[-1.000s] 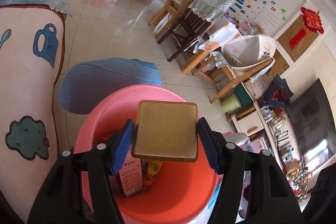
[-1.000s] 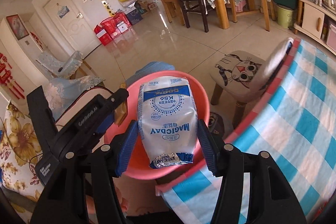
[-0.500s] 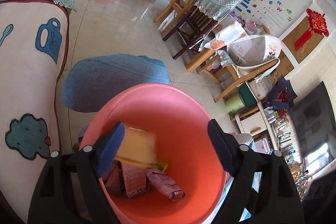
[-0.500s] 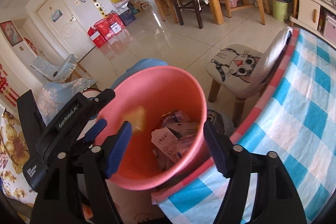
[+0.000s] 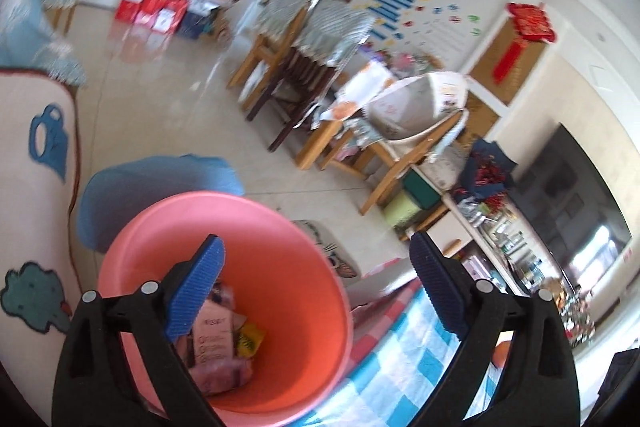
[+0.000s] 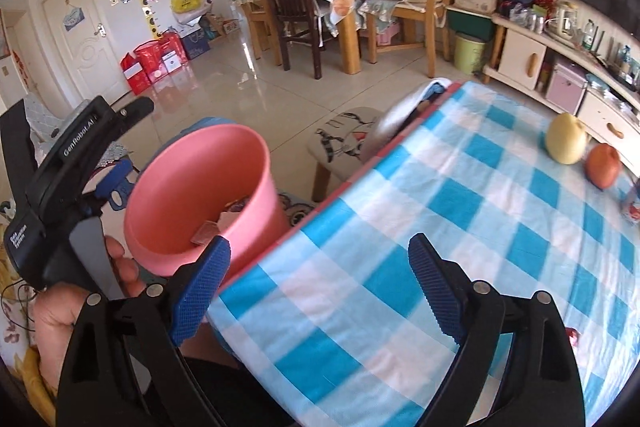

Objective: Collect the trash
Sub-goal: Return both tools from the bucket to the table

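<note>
Bright daylight, glare on the floor (image 6: 240,75); left view motion-blurred.

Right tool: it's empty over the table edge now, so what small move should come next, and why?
Probably sweep the right tool further along the checked tablecloth to look for more trash. Its jaws have just been opening and nothing is between them, and wrappers already lie in the pink bin. Only a pear and an apple show ahead, which look like fruit, not litter.

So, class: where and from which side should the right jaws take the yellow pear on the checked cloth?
Grip the yellow pear across its wide lower body, coming from above; it stands upright, and the red apple crowds its right side.
</note>
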`<state>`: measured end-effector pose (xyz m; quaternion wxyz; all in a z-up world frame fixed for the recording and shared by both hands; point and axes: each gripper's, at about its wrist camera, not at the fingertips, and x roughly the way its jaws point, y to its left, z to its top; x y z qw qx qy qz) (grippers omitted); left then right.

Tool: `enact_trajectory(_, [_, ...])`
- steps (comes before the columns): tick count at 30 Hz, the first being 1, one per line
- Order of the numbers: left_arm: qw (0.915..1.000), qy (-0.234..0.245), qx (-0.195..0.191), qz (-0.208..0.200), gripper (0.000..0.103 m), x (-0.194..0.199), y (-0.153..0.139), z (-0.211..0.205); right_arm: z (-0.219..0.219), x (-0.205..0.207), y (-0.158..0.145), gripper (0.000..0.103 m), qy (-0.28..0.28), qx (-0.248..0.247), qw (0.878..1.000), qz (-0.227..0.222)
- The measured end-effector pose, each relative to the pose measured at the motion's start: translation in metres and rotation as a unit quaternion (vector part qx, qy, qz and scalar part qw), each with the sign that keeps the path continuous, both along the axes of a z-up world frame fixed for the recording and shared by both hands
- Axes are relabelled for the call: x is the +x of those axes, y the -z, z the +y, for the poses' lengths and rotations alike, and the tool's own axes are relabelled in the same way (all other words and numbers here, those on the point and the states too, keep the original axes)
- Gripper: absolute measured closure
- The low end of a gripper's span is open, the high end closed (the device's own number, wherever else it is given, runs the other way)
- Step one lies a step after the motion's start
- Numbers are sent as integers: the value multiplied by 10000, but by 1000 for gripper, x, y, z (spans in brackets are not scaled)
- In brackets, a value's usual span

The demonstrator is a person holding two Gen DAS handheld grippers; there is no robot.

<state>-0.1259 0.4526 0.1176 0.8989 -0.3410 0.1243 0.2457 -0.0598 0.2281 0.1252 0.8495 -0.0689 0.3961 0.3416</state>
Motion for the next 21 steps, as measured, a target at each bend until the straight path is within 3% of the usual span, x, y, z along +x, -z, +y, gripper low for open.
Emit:
enact_trajectory(5, [9988,390,240,-164,4,4,-12,-27,-35,-8,-8,10,192,75,9996,-198])
enact_trajectory(10, [9958,742,544,-4,4,13,-20,-55,-65,-12,-16,9,343,260,9984,-356])
enact_trajectory(21, [9788,1524,1309,390,4,24,-26,-123,-130,-18,-25,8,805,530,9917,-857])
